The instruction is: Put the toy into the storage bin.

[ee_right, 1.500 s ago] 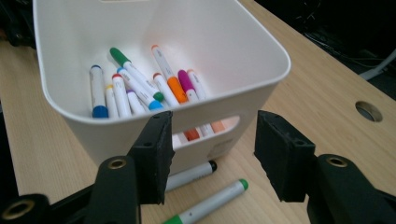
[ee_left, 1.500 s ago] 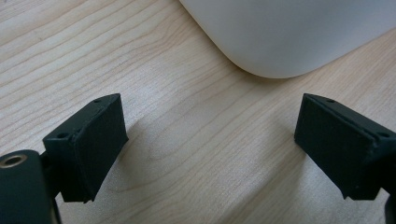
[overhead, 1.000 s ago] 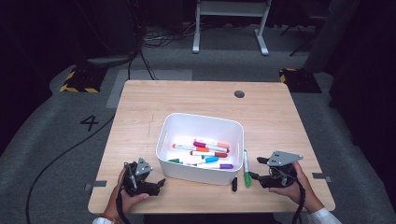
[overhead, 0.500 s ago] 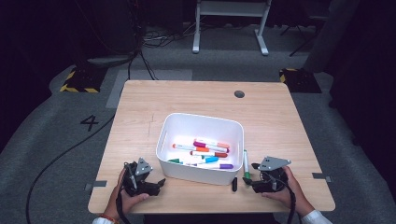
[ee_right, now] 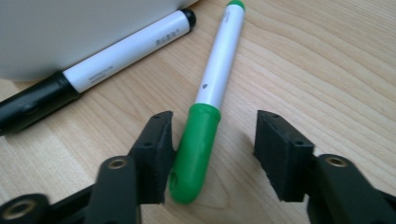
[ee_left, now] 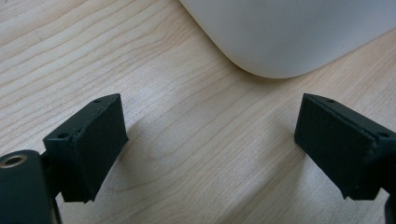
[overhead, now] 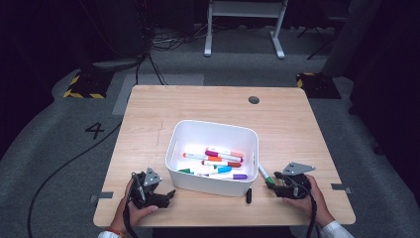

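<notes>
Left hand-held gripper (overhead: pixel 168 194) rests on the wooden tabletop (overhead: pixel 208 109) near its front left corner, held by the person's left hand (overhead: pixel 130 210). Its jaws are spread wide apart with nothing but bare wood between them, and in the left gripper view a rounded lower corner of the white bin (ee_left: pixel 289 32) sits just beyond them, not touching.

At the middle of the tabletop stands the white bin (overhead: pixel 208 184), a rounded rectangular tub. Inside it lie several markers (overhead: pixel 215 163) with caps in orange, red, blue, purple and green, piled loosely along its front half.

Just right of the bin, two markers lie on the wood. A black marker (ee_right: pixel 93 70) with a white barrel lies against the bin's wall. Beside it lies the green marker (ee_right: pixel 205 102), white-barrelled with a green cap, its capped end pointing toward the person.

At the front right, the right hand-held gripper (ee_right: pixel 212 149), held in the person's right hand (overhead: pixel 309 198), is low over the tabletop. Its jaws are apart and straddle the green cap: the cap lies right against the left jaw in that view, with a clear gap to the other jaw. The jaws are not clamped on it.
</notes>
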{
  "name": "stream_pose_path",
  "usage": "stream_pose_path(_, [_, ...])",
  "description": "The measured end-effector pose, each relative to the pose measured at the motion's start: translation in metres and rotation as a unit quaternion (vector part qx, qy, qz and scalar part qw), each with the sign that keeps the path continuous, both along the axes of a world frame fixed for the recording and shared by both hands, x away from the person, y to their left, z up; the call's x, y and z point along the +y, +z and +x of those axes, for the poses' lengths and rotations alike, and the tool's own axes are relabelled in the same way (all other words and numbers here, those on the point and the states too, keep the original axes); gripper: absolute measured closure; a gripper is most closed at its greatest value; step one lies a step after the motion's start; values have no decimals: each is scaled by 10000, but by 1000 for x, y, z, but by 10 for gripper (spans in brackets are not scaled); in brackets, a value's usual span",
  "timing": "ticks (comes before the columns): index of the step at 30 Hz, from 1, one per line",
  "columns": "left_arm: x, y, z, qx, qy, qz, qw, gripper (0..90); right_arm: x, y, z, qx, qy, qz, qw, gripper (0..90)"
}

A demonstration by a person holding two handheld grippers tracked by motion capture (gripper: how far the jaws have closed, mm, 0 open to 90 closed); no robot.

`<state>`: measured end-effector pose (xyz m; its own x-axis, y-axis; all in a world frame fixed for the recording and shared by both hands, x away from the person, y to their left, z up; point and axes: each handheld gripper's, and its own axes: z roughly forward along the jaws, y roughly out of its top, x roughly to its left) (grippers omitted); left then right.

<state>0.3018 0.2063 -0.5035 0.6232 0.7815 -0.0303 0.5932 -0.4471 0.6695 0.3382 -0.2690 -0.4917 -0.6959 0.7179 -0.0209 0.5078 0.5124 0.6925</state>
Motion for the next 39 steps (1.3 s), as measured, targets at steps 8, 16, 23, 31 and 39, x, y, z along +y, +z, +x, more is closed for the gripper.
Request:
stream_pose_path(8, [0,0,0,-1,-1,-1,10000,92,-10,-1,6,-19,-70,119,9999,634])
stream_pose_path(16, [0,0,0,-8,0,2,10000,92,-18,-3,10,-97,-50,226,9997,742])
stream_pose_path(23, [0,0,0,-8,-1,2,10000,92,-22,-3,13,-170,-108,170,9997,751])
stream_pose_path(31, [0,0,0,-16,0,6,10000,92,-30,4,13,-287,-151,217,9992,752])
stream_pose_path(39, [0,0,0,-11,-2,0,10000,92,-41,16,10,-505,-230,336,9979,752])
